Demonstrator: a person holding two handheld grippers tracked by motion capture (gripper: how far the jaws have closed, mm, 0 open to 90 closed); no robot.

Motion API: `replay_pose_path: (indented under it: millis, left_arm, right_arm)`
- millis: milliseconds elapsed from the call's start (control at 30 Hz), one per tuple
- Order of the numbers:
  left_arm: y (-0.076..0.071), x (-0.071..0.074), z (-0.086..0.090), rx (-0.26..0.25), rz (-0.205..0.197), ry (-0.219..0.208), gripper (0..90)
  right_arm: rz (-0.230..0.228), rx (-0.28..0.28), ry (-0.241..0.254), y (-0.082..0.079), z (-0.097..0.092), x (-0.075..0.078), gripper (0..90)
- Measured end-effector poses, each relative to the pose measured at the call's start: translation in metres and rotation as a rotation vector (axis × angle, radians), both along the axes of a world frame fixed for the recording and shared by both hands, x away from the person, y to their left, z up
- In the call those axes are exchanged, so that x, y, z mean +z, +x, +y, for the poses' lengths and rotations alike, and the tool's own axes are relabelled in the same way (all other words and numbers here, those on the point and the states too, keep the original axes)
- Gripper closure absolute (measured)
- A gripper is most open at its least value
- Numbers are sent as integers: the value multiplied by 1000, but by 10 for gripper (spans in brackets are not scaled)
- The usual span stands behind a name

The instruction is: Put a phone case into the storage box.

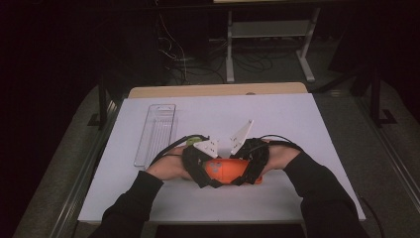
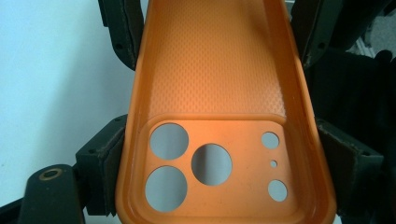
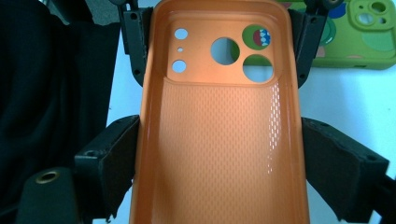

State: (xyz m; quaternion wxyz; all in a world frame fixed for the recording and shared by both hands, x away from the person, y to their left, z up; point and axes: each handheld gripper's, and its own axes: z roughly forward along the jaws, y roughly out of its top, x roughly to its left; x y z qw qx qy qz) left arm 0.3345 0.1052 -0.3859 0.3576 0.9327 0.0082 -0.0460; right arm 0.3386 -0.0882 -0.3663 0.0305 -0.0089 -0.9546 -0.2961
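Orange soft plastic phone case with camera cut-outs sits low over the near middle of the white table board, carried between the two hand-held grippers. In the left gripper view the left gripper has its jaws clamped against the long sides of the case at the camera-hole end; in the right gripper view the right gripper pinches the long sides toward the plain end, inner face up. Both tools are therefore closed on the case.

Judged from this, the step in hand is a two-handed hold. It goes best if both grips stay even, since the thin walls look likely to bow under a squeeze. Keeping the two tools in line would avoid twisting the shell.

Farther off, a green phone case with printed shapes lies flat on the board, seen at the top right of the right gripper view; in the high view it is a small green patch just beyond the left hand. Far left, a clear plastic tray rests lengthwise, well apart from the work.

Hands and tool bodies cover most of the orange case from above, so whether it touches the board cannot be told. The green case is cut off by the frame edge, and the tray's contents are too faint to read.
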Motion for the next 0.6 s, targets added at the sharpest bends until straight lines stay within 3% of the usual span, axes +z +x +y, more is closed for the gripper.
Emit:
replay_pose_path:
  millis: [133,200,300,367,467,600]
  left_arm:
    - [-1,1,1,20,-11,8,162]
    - [1,3,4,57,-26,26,161]
    - [1,4,7,101,-33,25,161]
    - [3,4,11,150,-23,8,161]
    - [3,4,13,217,-55,43,161]
    - [2,4,14,277,-39,43,161]
  right_arm:
    - [-7,-33,48,2,-3,2,47]
    - [-12,-84,80,6,-12,6,18]
    - [-32,-154,98,10,-23,10,18]
    - [-16,-216,100,11,-31,12,18]
    - [-33,-277,127,16,-41,10,16]
    - [-41,-401,163,18,-53,4,4]
